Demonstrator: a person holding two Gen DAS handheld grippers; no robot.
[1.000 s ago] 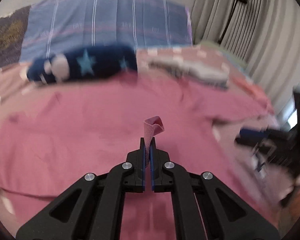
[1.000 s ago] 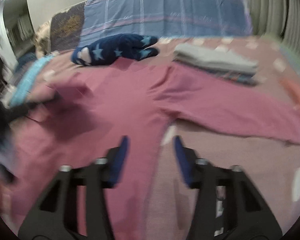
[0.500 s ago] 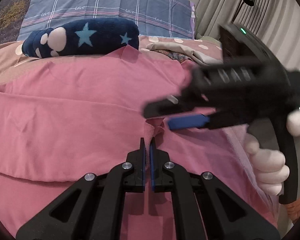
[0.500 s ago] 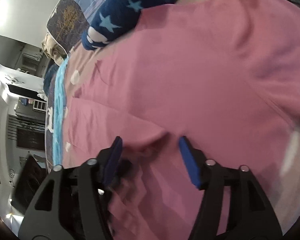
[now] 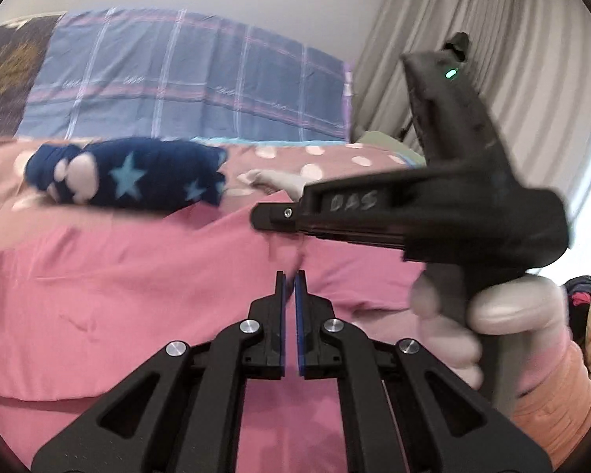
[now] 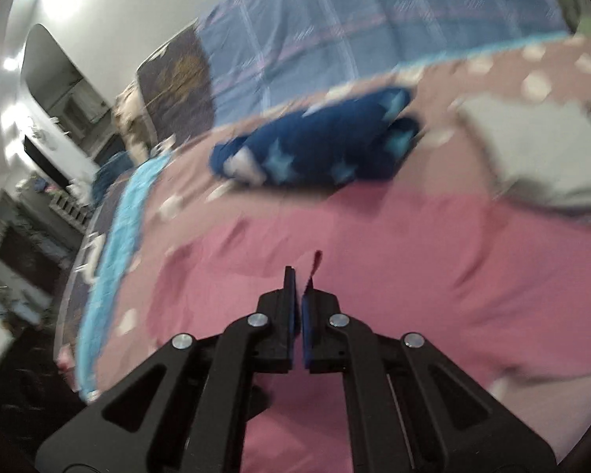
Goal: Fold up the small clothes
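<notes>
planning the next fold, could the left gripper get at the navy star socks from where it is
Probably not yet: the left gripper is shut on the pink garment, and the star socks lie beyond it.

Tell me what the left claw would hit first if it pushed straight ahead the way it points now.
Probably the pink garment, which rises just past the left claw. The right claw crosses right behind, so it could be hit next; depth is unclear.

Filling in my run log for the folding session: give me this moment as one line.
stage: mid-fold | left gripper: shut on pink garment | right gripper: shut on pink garment
</notes>
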